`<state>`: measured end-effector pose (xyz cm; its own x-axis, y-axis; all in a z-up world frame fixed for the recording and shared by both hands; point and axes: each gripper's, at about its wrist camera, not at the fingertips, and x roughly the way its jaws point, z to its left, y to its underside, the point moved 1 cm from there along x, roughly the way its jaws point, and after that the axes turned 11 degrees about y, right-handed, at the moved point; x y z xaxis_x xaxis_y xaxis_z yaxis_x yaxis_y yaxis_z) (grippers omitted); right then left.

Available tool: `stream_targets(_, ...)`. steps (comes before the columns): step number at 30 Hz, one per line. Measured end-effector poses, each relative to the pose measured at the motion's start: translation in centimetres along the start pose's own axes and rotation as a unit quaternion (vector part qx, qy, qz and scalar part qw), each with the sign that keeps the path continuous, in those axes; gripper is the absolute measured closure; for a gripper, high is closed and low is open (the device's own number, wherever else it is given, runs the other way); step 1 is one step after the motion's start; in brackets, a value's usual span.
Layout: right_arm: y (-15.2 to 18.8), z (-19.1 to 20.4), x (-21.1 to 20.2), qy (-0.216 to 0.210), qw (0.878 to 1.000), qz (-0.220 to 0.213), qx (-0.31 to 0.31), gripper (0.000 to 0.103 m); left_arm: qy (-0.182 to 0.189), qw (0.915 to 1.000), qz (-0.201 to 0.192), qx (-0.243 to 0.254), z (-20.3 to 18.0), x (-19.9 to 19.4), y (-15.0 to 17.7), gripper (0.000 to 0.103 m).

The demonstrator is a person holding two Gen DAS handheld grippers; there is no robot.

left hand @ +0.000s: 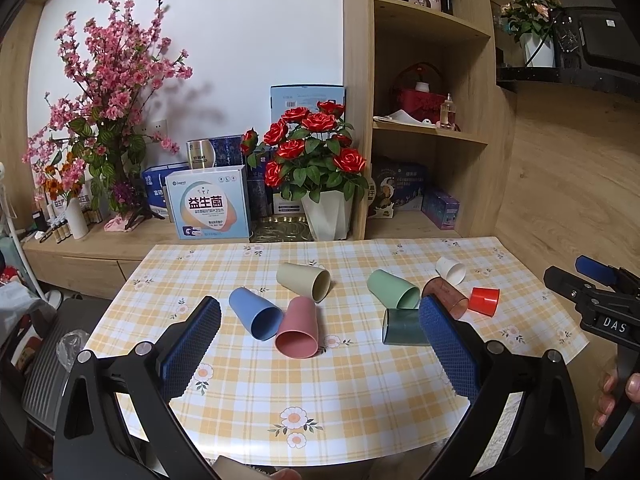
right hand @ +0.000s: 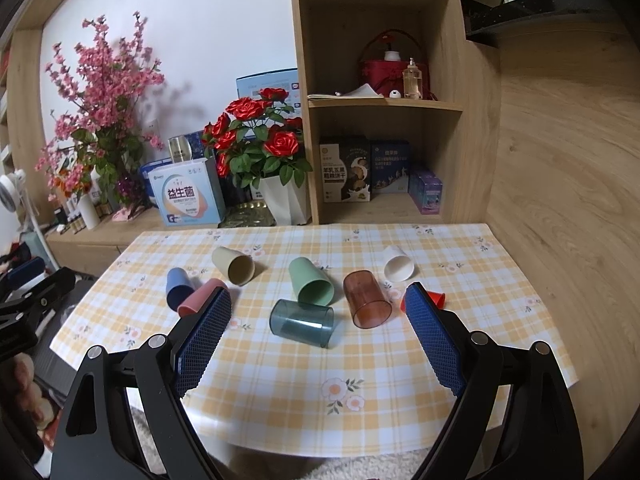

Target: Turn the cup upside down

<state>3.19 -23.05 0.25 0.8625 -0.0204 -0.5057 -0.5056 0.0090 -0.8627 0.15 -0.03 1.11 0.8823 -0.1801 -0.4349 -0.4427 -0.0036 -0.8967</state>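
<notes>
Several cups lie on their sides on a yellow checked tablecloth: blue, pink, beige, green, clear teal, clear brown, white and a small red one. My left gripper is open and empty, above the near table, in front of the pink and blue cups. My right gripper is open and empty, in front of the teal and brown cups. The right gripper also shows at the right edge of the left wrist view.
Behind the table a low wooden cabinet holds a red rose pot, pink blossom branches and boxes. A shelf unit stands at the back right. A wooden wall borders the table's right side.
</notes>
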Motion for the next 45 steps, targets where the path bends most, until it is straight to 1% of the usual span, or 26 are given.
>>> stream_targets(33,0.5,0.0,0.0,-0.002,1.0,0.007,0.004,0.017,0.003,1.0,0.004,-0.004,-0.2,0.2,0.3,0.006)
stream_targets(39,1.6,0.3,0.4,-0.003,1.0,0.015,0.005,0.017,0.005,0.9999,0.008,-0.008,0.1,0.4,0.6,0.006)
stream_targets(45,1.5,0.3,1.2,-0.005,1.0,0.029,0.007,0.017,0.005,0.9997,0.014,-0.017,0.5,0.9,0.8,0.006)
